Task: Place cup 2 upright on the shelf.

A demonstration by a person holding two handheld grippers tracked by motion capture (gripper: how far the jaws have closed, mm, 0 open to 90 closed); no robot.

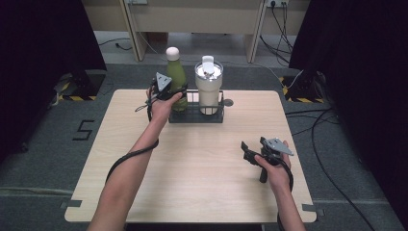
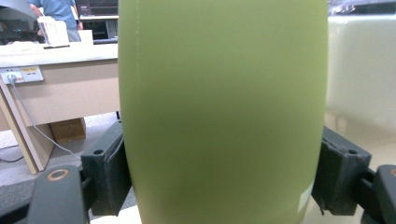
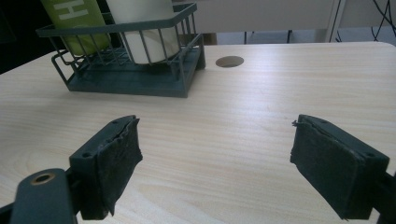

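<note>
**A:** A pale wooden table (image 1: 192,163) stands on grey carpet between black curtains, with a light desk behind it. Where does the work lie?

**B:** At the dark wire basket (image 3: 126,74) on the far side of the table. The tall green metal bottle with a cream cap (image 1: 175,77) stands upright in the basket's left part. Just beside it, to the right of the left gripper (image 1: 166,91), stands the white insulated tumbler with a flip lid (image 1: 209,84).

**A:** How do the grippers stand?

**B:** The left gripper is clamped on the bottle's body; in the left gripper view both black pads (image 2: 109,175) press its flanks, with the green wall (image 2: 222,112) squarely between them. The right gripper (image 1: 255,155) hovers near the person, well apart from the basket, its jaws spread wide over bare wood with nothing between them.

**A:** What makes the step go well?

**B:** It reads as lifting the bottle out or settling it in. Either way, travel should be straight along the bottle's axis, so the base clears the basket rim without tipping the tumbler. The smooth, rounded wall may slip, so the grip should stay firm and level. The free gripper could steady the basket.
</note>
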